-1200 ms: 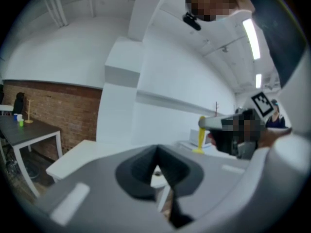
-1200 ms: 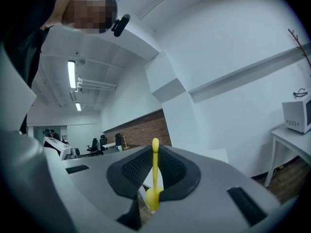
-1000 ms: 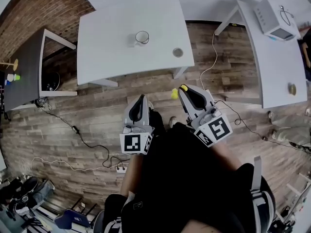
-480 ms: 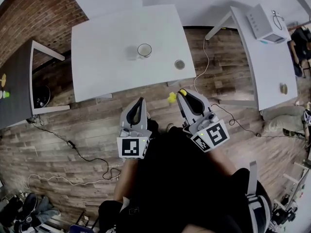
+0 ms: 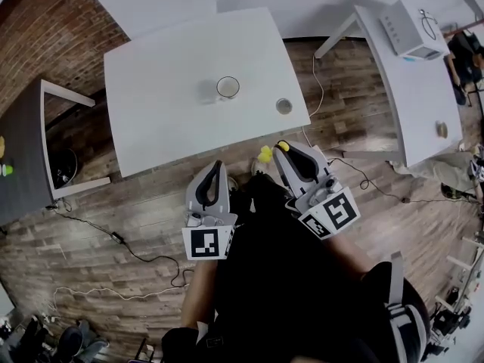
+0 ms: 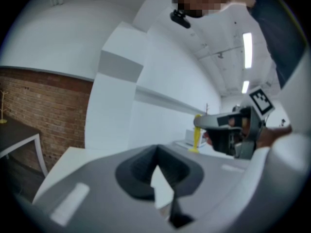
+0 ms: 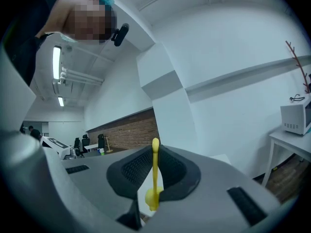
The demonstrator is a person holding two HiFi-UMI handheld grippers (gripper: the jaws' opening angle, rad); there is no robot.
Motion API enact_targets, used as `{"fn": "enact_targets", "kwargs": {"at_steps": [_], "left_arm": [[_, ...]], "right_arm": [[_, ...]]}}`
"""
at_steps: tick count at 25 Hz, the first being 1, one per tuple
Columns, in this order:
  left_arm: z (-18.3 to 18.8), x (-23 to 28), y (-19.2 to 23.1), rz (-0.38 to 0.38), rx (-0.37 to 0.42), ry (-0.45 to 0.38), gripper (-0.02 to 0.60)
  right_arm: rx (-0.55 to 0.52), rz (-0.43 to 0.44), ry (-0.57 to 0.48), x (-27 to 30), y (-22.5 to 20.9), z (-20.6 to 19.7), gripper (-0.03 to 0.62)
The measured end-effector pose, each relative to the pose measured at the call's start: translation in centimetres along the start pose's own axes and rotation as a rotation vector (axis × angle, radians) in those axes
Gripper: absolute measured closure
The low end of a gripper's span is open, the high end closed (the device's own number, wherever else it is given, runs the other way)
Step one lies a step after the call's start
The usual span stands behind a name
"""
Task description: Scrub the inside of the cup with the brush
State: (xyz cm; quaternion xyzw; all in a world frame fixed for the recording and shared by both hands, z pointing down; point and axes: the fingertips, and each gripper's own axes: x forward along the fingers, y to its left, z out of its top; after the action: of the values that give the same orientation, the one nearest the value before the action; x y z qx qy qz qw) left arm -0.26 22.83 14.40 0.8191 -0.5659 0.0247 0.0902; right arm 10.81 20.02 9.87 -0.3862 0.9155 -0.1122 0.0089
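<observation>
**Cup ahead of both tongs, off to the right tongs' left**

I saw the cup (image 5: 228,88) upright on the counter (image 5: 159,119), well apart from both tongs. It lay almost straight ahead of the left tongs (image 5: 216,169), which were pressed together and empty. The right tongs (image 5: 284,146) pinched the brush (image 5: 265,154), its long axis crosswise to the jaws.

Only bare tabletop is seen between the near edge of the white table (image 5: 151,127) and the cup (image 5: 228,88), so the approach from the front is left open. 1 small round object (image 5: 283,106) is set to the cup's right, well apart from it. The left gripper (image 5: 219,166) and the right gripper (image 5: 284,145) are held over the floor (image 5: 113,195) short of that edge, with the brush (image 5: 265,154) clamped in the right gripper jutting beside its tip.
</observation>
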Motion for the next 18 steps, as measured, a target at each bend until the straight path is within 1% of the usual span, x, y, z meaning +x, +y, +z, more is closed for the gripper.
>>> {"fn": "enact_targets", "kwargs": {"at_steps": [8, 11, 14, 18], "left_arm": [[-0.4, 3.8, 0.7, 0.016, -0.009, 0.029, 0.578], [-0.1, 5.6, 1.2, 0.035, 0.008, 0.026, 0.578], [-0.3, 7.1, 1.9, 0.051, 0.043, 0.027, 0.578], [-1.2, 9.1, 3.3, 0.099, 0.045, 0.046, 0.578]], "right_arm": [[0.033, 0.041, 0.004, 4.0, -3.0, -0.1, 0.562], [0.037, 0.072, 0.014, 5.5, -4.4, -0.1, 0.562], [0.046, 0.096, 0.029, 6.9, -5.8, -0.3, 0.562], [0.063, 0.130, 0.040, 8.8, -7.5, -0.7, 0.562]]}}
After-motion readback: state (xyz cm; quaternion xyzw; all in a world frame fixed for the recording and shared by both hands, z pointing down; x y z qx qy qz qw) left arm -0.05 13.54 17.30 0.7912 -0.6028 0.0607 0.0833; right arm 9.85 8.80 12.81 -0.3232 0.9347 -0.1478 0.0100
